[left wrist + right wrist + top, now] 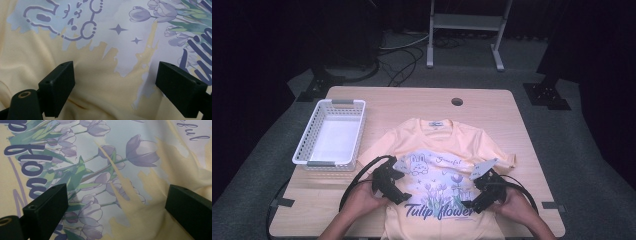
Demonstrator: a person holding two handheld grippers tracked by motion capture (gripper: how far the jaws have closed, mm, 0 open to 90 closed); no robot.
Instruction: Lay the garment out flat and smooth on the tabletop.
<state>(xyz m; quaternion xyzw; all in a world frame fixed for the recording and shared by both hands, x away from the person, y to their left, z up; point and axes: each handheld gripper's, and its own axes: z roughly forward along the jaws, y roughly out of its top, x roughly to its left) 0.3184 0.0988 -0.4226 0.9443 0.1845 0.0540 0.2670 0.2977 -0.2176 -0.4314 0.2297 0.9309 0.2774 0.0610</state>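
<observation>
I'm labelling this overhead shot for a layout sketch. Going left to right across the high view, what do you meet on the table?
White basket → left tool → right tool. Both tools sit over the yellow T-shirt, jaws open, one at each side of its print.

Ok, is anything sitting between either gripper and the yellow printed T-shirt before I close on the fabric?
Nothing visible. The left gripper and right gripper both hang open directly over the pale yellow tulip-print T-shirt, with only bare cloth between their jaws. The white plastic basket sits apart, off to the left on the wooden table.
</observation>
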